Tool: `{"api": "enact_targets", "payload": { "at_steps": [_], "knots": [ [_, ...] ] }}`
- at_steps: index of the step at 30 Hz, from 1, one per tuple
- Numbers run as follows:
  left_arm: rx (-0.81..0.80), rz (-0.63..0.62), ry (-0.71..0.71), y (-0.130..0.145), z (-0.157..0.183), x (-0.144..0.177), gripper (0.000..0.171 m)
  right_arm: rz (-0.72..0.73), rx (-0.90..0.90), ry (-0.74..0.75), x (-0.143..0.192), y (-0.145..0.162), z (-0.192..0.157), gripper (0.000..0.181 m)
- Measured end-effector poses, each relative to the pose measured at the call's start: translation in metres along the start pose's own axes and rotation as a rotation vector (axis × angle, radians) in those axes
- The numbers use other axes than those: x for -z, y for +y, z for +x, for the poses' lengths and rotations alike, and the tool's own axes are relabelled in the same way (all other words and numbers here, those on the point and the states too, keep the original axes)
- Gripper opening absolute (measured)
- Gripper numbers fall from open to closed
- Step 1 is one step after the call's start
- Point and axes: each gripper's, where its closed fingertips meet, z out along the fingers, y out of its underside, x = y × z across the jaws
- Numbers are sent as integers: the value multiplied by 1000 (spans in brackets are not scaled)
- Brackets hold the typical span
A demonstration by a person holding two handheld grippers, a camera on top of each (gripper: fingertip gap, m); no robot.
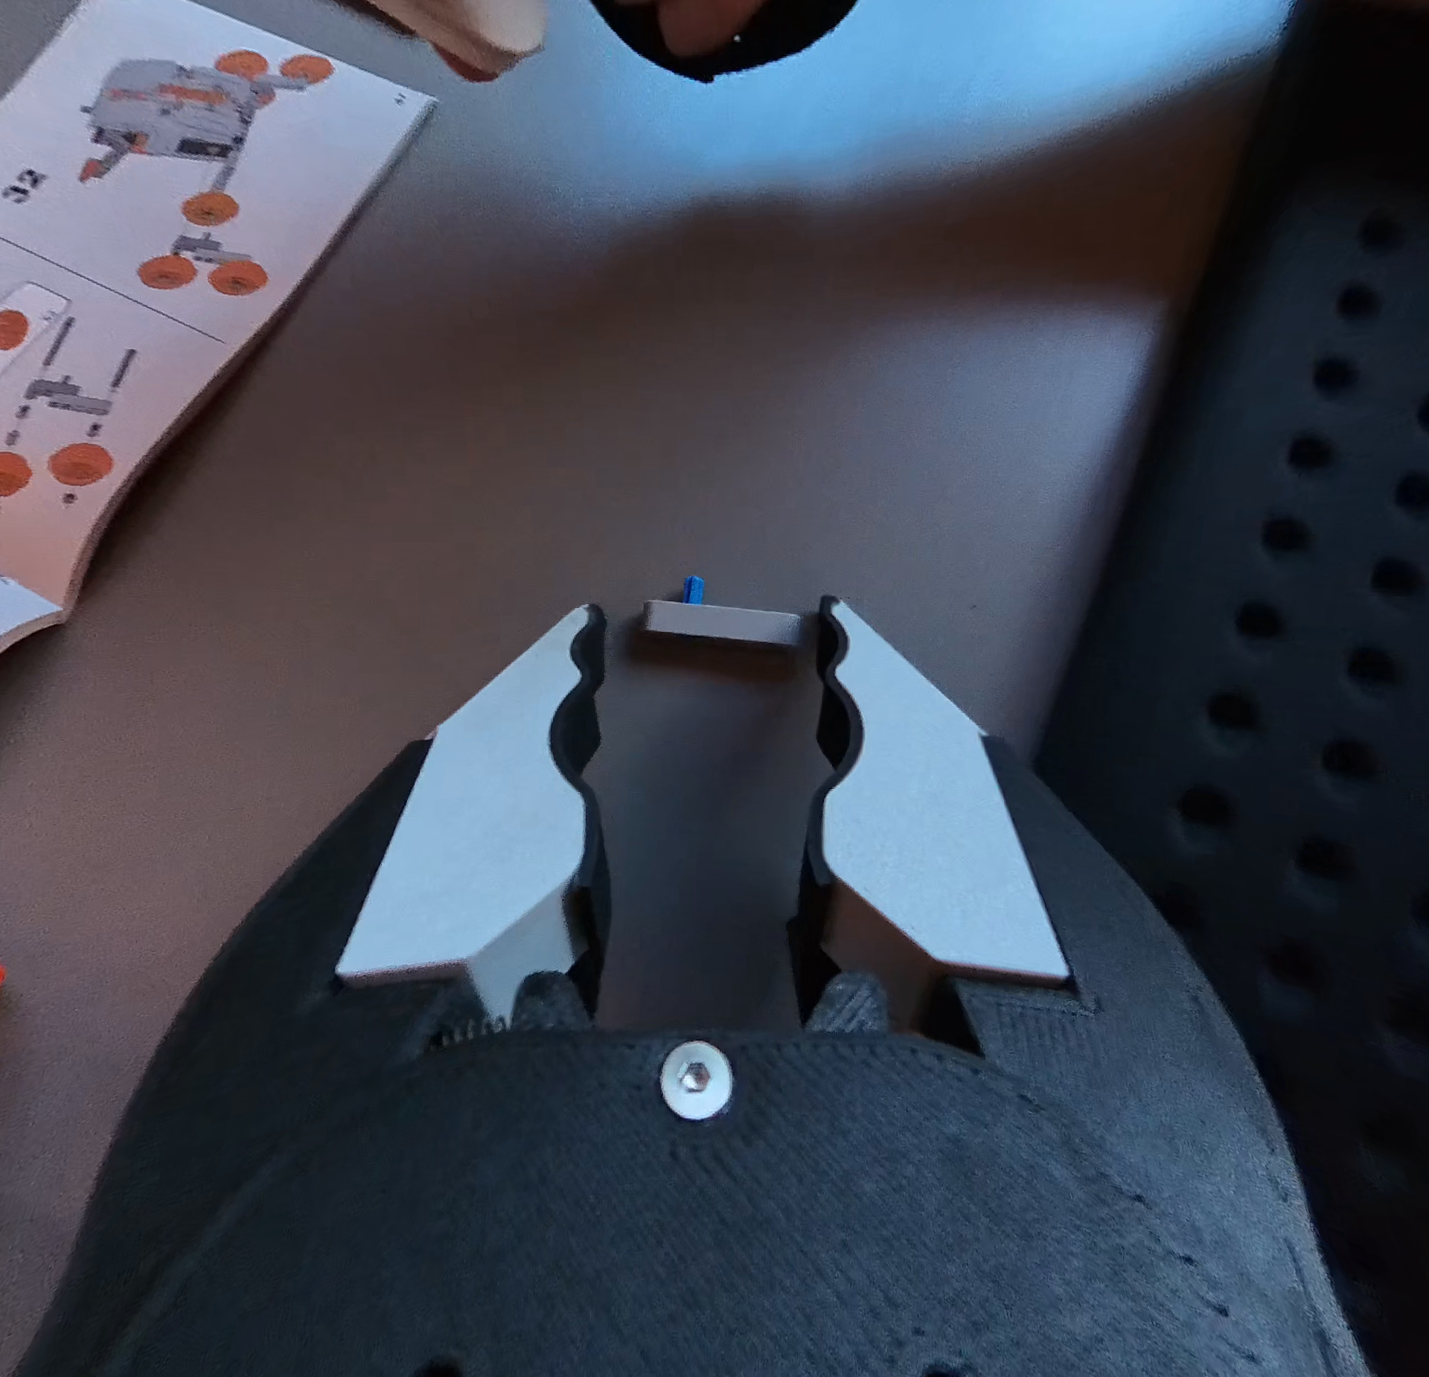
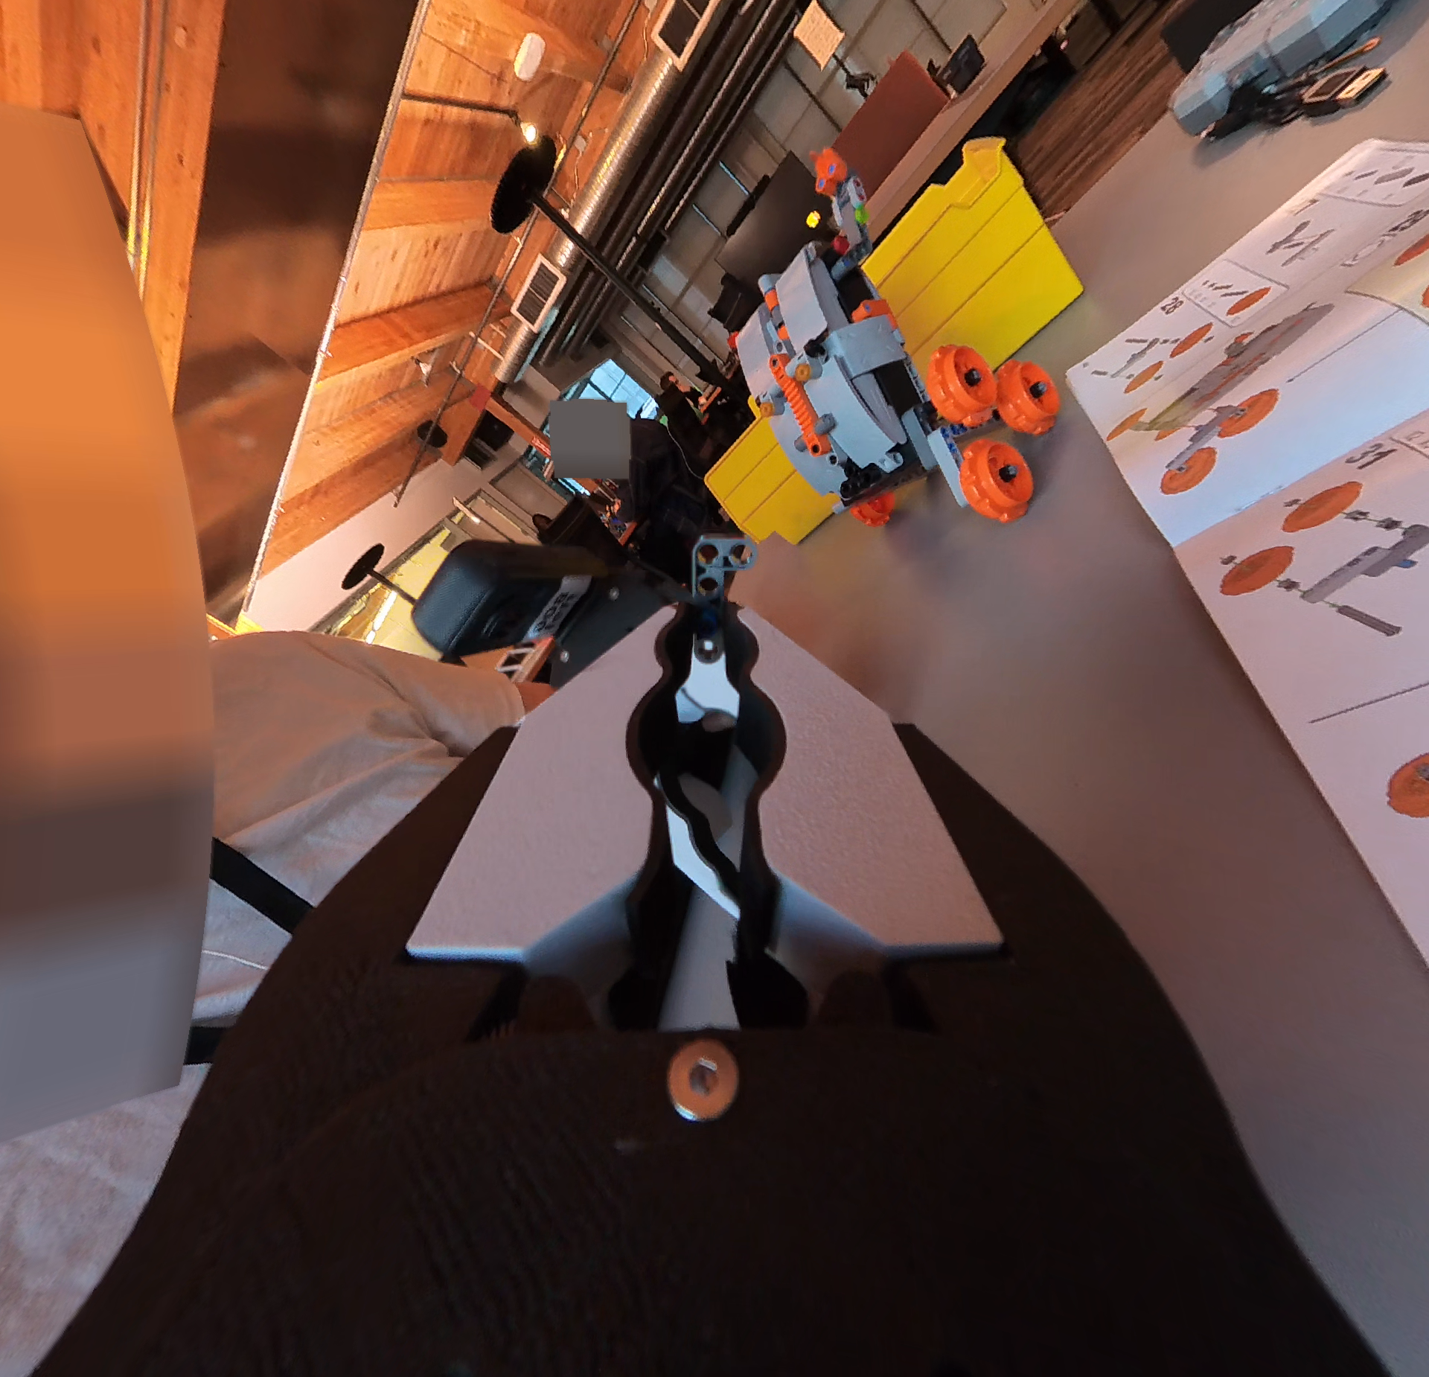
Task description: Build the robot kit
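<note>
Grey and flat, a small building-toy piece (image 1: 723,622) sits right at the tips of the left gripper (image 1: 711,622), with a tiny blue pin (image 1: 694,590) poking up behind it. The two fingers are spread apart, one on each side of the piece, and neither finger seems to touch it. It looks like it rests on the brown table (image 1: 696,381), but it may be just above it; the view is too close to be sure. An open instruction booklet (image 1: 155,257) lies to the left on the table, flat and face up, likely so its drawings of a grey vehicle with orange wheels can be read while building. A black panel full of round holes (image 1: 1314,566) stands along the right edge. In the right wrist view, the right gripper (image 2: 707,628) has its fingers pressed close together, pinching a thin grey L-shaped beam with holes (image 2: 715,566). The beam sticks out past the fingertips, with a small blue pin (image 2: 705,622) in it near the tips, so most of its holes are free. Farther off stands a grey toy rover with orange wheels (image 2: 874,389), in front of a yellow bin (image 2: 982,257). The booklet shows here too, on the right.
</note>
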Motion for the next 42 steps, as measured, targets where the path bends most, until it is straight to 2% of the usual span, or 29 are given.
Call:
{"api": "enact_targets", "payload": {
  "at_steps": [5, 8, 12, 14, 17, 19, 22, 26, 29, 35, 42],
  "knots": [
    [-42, 70, 56, 1, 3, 1, 62, 1, 1, 5, 1, -1, -1, 7],
    [-57, 69, 65, 0, 4, 1, 64, 2, 5, 9, 1, -2, -1, 7],
    [-72, 91, 73, 0, 3, 2, 53, -6, 1, 18, 3, -1, 0, 7],
    [-87, 94, 73, 0, 3, 2, 39, -11, 5, 23, 3, 1, 0, 7],
    [-126, 93, 67, -2, 7, 1, 39, -11, 2, 26, 3, 1, -1, 7],
    [-187, 81, 11, -5, 6, 1, 39, -14, -13, 38, 2, 1, 3, 7],
    [-294, 91, -192, -15, -19, 9, 39, -10, -13, 40, 0, 2, 1, 7],
    [-259, 255, -321, -55, -45, 34, 39, -8, 90, 17, -4, -1, -13, 8],
    [-293, 335, -418, -72, -63, 50, 38, 51, 109, 23, -1, -9, -17, 7],
    [-373, 440, -517, -82, -62, 65, 39, 132, 111, 85, 1, -20, -10, 7],
    [-375, 452, -527, -83, -61, 68, 39, 52, 63, 101, -17, -3, -6, 8]
  ]
}}
